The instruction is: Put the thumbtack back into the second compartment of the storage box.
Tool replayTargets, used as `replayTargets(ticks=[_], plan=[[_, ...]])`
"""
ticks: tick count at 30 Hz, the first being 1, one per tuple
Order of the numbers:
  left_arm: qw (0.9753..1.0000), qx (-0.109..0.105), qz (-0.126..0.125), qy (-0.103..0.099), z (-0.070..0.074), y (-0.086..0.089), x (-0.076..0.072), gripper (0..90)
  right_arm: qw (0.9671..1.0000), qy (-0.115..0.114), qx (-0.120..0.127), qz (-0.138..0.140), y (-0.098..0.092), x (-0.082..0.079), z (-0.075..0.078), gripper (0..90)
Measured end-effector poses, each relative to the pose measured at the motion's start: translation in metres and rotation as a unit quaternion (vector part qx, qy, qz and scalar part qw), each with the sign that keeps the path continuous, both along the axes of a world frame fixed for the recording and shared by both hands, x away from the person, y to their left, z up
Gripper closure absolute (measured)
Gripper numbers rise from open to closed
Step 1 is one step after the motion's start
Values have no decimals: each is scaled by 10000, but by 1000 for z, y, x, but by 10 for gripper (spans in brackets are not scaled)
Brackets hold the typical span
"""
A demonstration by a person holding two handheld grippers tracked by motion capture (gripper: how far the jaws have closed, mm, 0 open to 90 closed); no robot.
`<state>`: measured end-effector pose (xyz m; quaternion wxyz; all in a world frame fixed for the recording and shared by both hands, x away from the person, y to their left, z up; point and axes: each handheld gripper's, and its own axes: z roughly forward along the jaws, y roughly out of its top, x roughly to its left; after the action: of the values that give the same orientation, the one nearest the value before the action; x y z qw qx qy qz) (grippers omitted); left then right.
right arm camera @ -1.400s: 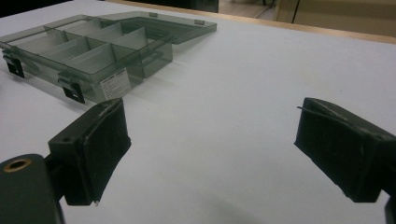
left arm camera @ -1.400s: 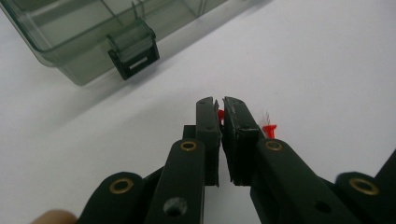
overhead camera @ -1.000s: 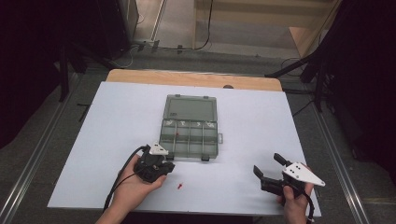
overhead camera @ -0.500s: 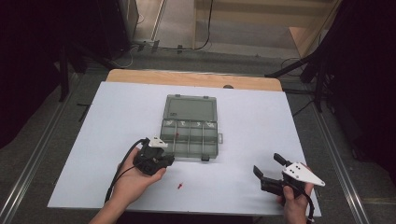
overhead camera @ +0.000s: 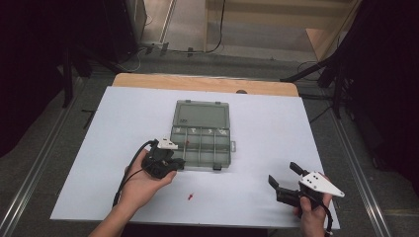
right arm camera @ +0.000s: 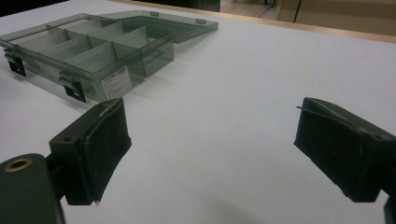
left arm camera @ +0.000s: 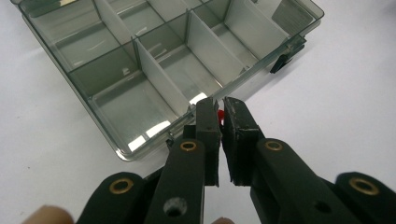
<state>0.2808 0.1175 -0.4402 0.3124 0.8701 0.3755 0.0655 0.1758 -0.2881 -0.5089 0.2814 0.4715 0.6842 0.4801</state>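
Observation:
A smoky clear organiser box [overhead camera: 201,143] lies open mid-table, its lid [overhead camera: 203,114] folded flat behind it. Its divided compartments [left arm camera: 154,74] look mostly bare, with small items in the back row. My left gripper [overhead camera: 174,161] is at the box's front left corner. In the left gripper view, the left gripper [left arm camera: 220,111] is shut on a small red piece [left arm camera: 219,115], just in front of the box wall. A second small red piece [overhead camera: 190,196] lies on the white table. My right gripper [overhead camera: 282,174] rests open at the front right; in its own view, the right gripper [right arm camera: 212,149] has nothing between its pads.
The white table top [overhead camera: 276,128] runs to a wooden strip [overhead camera: 197,83] at the back. The box's front latches [right arm camera: 74,91] stick out towards me. Dark stands and cables stand on the floor beyond the table.
My left gripper has moved forward, away from the loose red piece, up to the box's front left corner. The right gripper has stayed put.

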Motion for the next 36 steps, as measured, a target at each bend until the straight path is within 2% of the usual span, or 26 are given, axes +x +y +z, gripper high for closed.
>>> replayTargets(ticks=[20,36], plan=[[10000,17,-16,-75,6,-7,17,853,10000,-6,20,-15,0,0,0,100],[10000,-16,6,-41,6,-7,34,853,10000,5,7,-17,0,0,0,100]])
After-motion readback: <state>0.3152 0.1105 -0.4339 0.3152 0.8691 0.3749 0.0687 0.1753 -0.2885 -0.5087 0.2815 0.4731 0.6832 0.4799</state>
